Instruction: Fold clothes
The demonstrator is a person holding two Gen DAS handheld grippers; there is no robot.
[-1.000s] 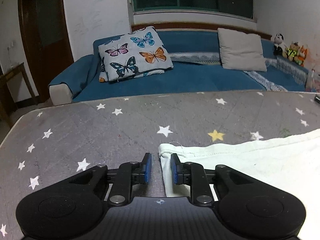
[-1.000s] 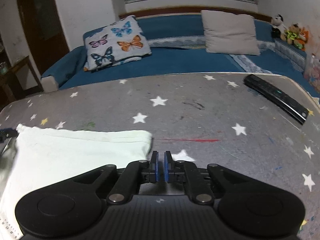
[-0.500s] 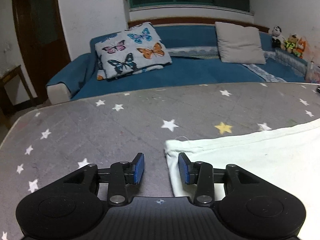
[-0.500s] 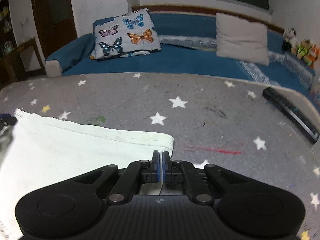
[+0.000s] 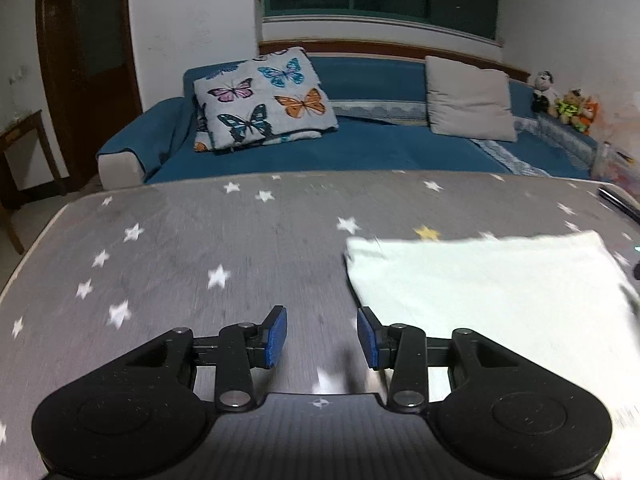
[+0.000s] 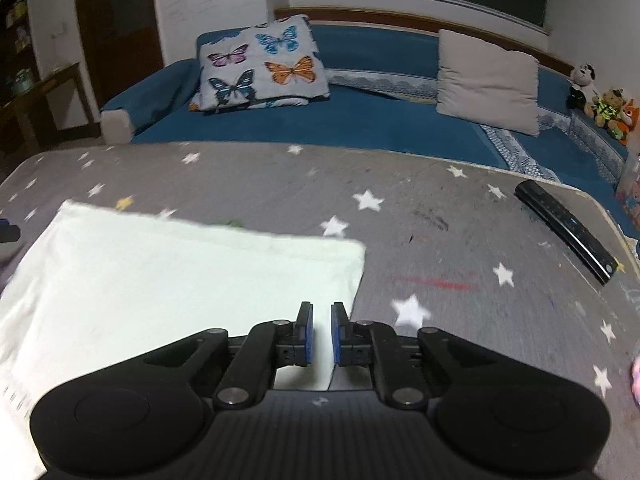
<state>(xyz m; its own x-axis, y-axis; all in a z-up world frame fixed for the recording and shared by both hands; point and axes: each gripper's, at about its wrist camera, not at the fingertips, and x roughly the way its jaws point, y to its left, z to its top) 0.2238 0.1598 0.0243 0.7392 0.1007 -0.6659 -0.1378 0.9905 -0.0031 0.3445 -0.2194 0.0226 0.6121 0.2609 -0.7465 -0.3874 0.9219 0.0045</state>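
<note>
Now both hand-held grippers, left [image 5: 322, 338] & right [image 6: 320, 332], parted, empty, w/ white cloth [image 6: 160, 276] flat.

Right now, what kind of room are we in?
Most likely a home living room: a blue sofa with a butterfly cushion, stuffed toys on its far end, and a star-patterned table holding the white garment.

left gripper [image 5: 322, 336] jaws now spread wide, up from a narrow gap a second ago; the white cloth [image 5: 480, 284] corner is no longer between them, lying flat off to the right. right gripper [image 6: 320, 334] was clamped shut, now parted slightly (cloth edge [image 6: 180, 276] released).
</note>
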